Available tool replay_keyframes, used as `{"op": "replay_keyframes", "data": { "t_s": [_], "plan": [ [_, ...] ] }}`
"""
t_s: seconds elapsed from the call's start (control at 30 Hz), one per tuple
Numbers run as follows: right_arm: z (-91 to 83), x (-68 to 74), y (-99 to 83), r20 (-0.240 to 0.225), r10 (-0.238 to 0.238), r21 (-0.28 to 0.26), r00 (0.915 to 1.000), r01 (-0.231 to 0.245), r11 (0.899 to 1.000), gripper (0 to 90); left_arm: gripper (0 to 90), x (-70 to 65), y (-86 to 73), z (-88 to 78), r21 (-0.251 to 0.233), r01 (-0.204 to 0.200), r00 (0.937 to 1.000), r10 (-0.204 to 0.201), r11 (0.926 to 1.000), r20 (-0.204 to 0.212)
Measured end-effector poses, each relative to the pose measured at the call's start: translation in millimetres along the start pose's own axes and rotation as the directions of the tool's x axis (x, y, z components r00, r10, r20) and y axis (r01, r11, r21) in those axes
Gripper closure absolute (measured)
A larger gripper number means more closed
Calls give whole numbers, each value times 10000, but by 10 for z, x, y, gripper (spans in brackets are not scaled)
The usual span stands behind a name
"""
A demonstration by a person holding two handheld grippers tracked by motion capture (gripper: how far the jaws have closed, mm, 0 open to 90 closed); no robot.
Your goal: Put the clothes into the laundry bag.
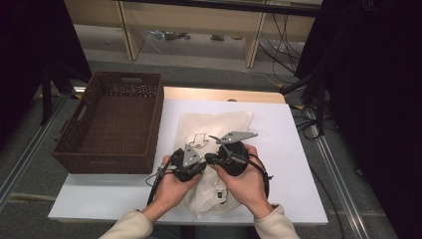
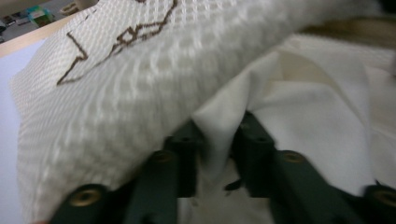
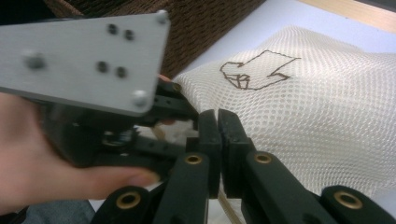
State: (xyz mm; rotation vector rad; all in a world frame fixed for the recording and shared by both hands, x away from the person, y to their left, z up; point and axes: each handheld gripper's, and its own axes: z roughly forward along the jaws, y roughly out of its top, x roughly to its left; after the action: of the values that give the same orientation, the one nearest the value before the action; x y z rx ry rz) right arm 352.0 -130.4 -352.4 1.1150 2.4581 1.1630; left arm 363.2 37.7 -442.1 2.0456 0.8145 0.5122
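Two claws meet over a cream mesh bag [image 1: 215, 130] on the white table [image 1: 293, 149]. The left gripper [image 2: 217, 140] has its jaws a little apart, and a fold of smooth white cloth [image 2: 299, 107] hangs between them; I cannot tell if the pads press it. The bag's mesh, with a brown drawn mark [image 3: 254, 70], lies just above and beside this claw. The right gripper [image 3: 218, 140] is pressed together, its jaws touching, with the mesh right in front of the tips. A brown wicker basket [image 1: 74, 134] stands to the left of both hands.
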Motion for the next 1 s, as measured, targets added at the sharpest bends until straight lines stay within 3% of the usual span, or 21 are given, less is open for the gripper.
{"op": "replay_keyframes", "data": {
  "t_s": [0.07,0.1,0.17,0.23,0.27,0.33,0.37,0.5,0.53,0.67,0.77,0.87,0.9,0.97,1.0],
  "plan": [
    [2,-16,3,16,-251,-105,9997,251,9996,900,512,-16,-31,-91,-62,-75,9996,77,10000,276],
    [2,-11,0,37,-158,-144,9999,158,9998,900,441,-34,-51,-150,-19,-67,9989,67,10000,473],
    [-14,-1,4,-40,153,-55,9999,-153,9999,899,342,-51,-83,-282,365,-488,9962,460,9981,744],
    [-28,-3,10,37,4,-104,10000,-4,9999,899,295,-61,-106,-419,476,-497,9964,462,9976,709],
    [-22,-25,13,42,-342,-260,9994,342,9991,899,278,-58,-111,-480,486,-670,9957,636,9966,677],
    [-34,-10,12,46,-42,-264,10000,43,9996,899,244,-86,-137,-557,440,-518,9947,476,9977,916],
    [-42,-5,14,67,20,-160,10000,-19,9999,899,237,-112,-153,-573,400,-364,9945,323,9985,998],
    [-26,-18,14,45,-318,-255,9995,319,9992,899,211,-208,-203,-489,680,-590,9902,498,9959,1304],
    [-29,-2,13,97,-135,-175,9999,136,9998,899,209,-227,-212,-453,760,-609,9901,505,9952,1313],
    [-21,-15,13,67,-259,-193,9996,260,9995,899,195,-317,-243,-322,1008,-920,9875,778,9906,1371],
    [-22,-15,13,73,-243,-176,9997,244,9995,899,200,-352,-259,-229,1076,-938,9882,793,9898,1314],
    [-28,20,9,156,121,3,9998,-121,9999,899,293,-369,-276,-128,1184,-1202,9875,1065,9857,1159],
    [-13,14,9,-51,26,-114,10000,-27,9999,899,324,-371,-278,-107,1204,-1183,9880,1047,9856,1136],
    [-24,14,10,191,-141,-17,9997,141,9999,899,389,-388,-289,-53,1162,-1193,9894,1082,9860,970],
    [-20,7,12,53,-157,2,9999,157,9999,899,427,-401,-300,-19,1092,-1038,9914,940,9886,908]
  ]
}}
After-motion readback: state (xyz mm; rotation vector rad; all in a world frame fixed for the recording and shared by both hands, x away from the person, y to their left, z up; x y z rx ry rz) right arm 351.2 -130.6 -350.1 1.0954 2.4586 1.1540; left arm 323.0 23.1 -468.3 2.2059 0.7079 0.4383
